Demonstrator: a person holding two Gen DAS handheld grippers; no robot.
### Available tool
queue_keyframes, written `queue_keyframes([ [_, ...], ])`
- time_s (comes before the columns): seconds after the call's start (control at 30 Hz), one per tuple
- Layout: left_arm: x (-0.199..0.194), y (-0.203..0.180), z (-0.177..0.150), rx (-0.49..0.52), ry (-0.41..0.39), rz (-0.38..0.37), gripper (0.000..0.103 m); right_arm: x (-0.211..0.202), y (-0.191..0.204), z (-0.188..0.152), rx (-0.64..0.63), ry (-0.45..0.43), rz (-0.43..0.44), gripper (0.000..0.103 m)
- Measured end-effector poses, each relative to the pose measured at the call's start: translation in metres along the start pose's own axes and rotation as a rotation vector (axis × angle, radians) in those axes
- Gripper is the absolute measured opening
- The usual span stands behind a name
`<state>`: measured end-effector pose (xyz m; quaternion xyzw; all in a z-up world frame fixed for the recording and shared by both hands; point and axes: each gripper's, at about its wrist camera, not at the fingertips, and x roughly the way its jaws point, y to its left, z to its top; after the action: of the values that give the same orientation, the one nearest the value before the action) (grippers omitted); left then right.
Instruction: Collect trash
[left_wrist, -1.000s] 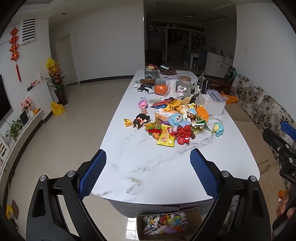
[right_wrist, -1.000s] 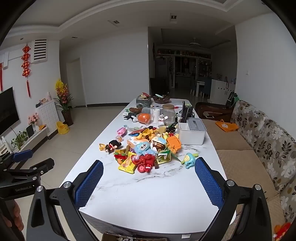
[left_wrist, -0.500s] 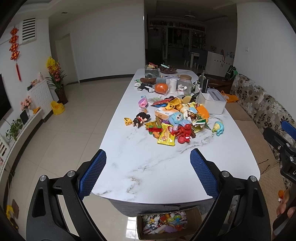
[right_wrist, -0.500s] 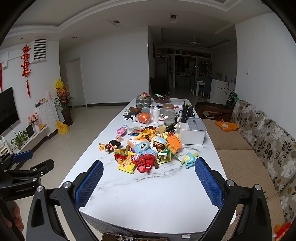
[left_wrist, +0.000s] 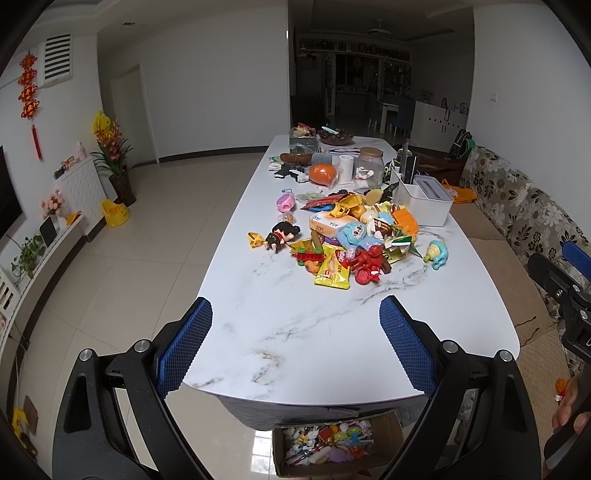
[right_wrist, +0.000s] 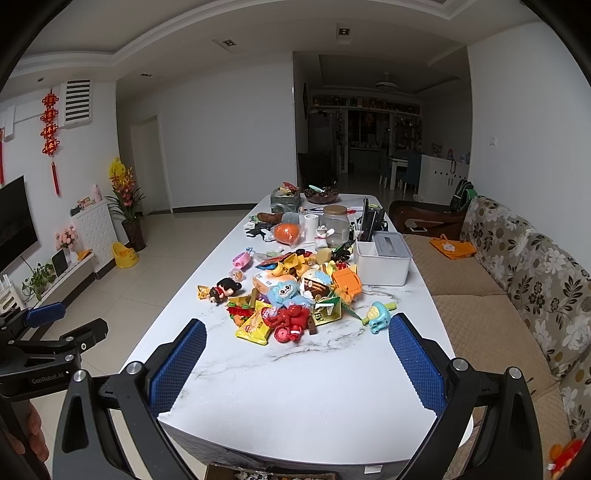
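Observation:
A pile of toys and wrappers lies mid-table on the white marble table (left_wrist: 295, 332). It includes a yellow snack packet (left_wrist: 332, 273) (right_wrist: 255, 325), a green wrapper (left_wrist: 397, 245) (right_wrist: 327, 314), a red toy (left_wrist: 365, 264) and a blue plush (left_wrist: 354, 234). My left gripper (left_wrist: 295, 339) is open and empty, above the table's near end. My right gripper (right_wrist: 297, 365) is open and empty, also short of the pile. A cardboard box (left_wrist: 332, 443) with small items stands on the floor under the near edge.
A white organizer box (left_wrist: 424, 199) (right_wrist: 384, 258), a jar (left_wrist: 369, 166), an orange ball (left_wrist: 323, 173) and a bowl (left_wrist: 336, 136) stand farther back. A flowered sofa (right_wrist: 517, 277) runs along the right. Tiled floor lies to the left.
Both views have barely shifted; the pile and both open grippers stand as before.

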<state>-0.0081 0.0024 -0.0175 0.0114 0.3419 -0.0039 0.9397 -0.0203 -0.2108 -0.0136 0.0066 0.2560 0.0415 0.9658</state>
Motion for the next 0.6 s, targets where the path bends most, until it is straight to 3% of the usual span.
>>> queue_keyframes([
  [0.6,-0.0002,-0.0019,0.0080,0.000,0.004,0.000,0.090,0.0002,-0.0011,0.0001,0.003,0.002,0.001,0.098],
])
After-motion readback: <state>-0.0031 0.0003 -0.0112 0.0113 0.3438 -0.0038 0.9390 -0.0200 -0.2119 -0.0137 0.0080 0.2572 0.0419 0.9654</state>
